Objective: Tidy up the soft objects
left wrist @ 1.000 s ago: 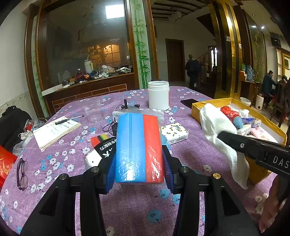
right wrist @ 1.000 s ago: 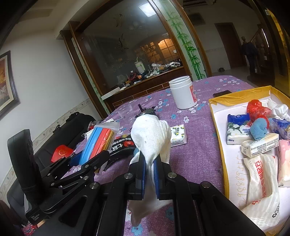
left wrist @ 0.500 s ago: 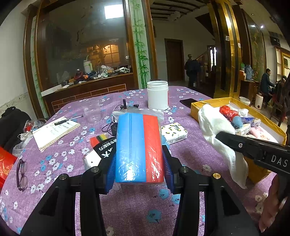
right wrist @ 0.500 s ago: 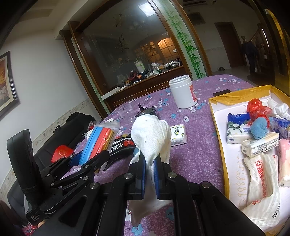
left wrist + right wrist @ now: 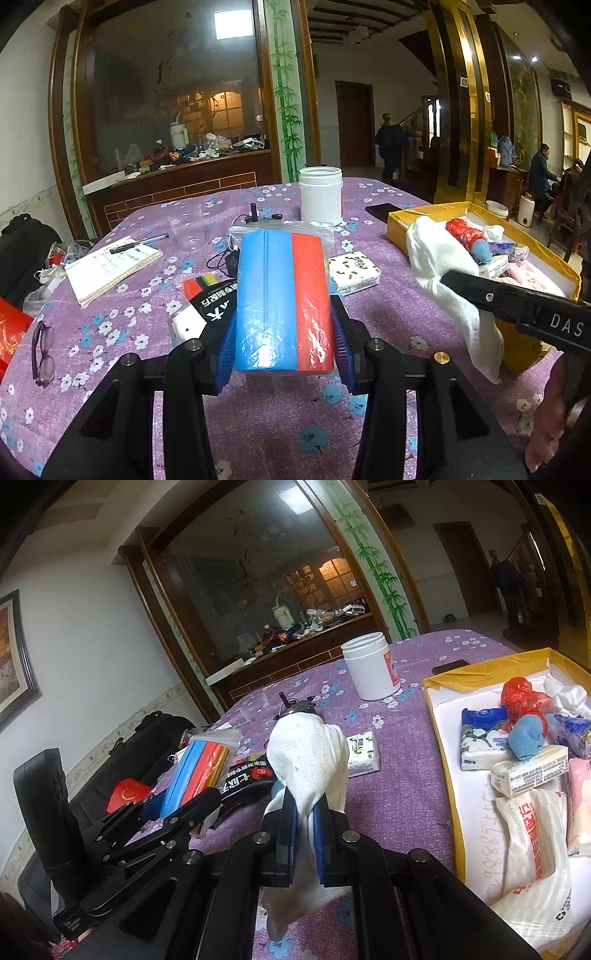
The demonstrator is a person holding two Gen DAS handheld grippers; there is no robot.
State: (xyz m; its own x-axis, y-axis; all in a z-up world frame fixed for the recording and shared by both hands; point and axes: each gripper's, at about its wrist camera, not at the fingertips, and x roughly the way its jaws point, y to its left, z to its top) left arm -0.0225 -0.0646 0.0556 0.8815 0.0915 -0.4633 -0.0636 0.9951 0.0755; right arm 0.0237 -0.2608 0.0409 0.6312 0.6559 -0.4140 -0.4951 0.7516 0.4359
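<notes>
My left gripper [image 5: 283, 325] is shut on a plastic-wrapped pack of blue and red cloths [image 5: 282, 295], held above the purple flowered tablecloth [image 5: 122, 314]. The same pack [image 5: 197, 771] shows at the left of the right wrist view. My right gripper [image 5: 303, 814] is shut on a white towel [image 5: 308, 755] that drapes over and below its fingers; the towel [image 5: 443, 273] hangs at the right of the left wrist view. A yellow box [image 5: 441, 738] to the right holds tissue packs, a blue cloth ball [image 5: 526, 738] and a red bag [image 5: 521, 699].
A small tissue pack [image 5: 354, 271] and a black packet [image 5: 218, 302] lie on the table ahead. A white jar [image 5: 320, 195], a phone [image 5: 380, 211], a notebook with a pen [image 5: 110, 266], glasses [image 5: 42, 354] and a clear cup [image 5: 188, 232] also rest there. People stand far behind.
</notes>
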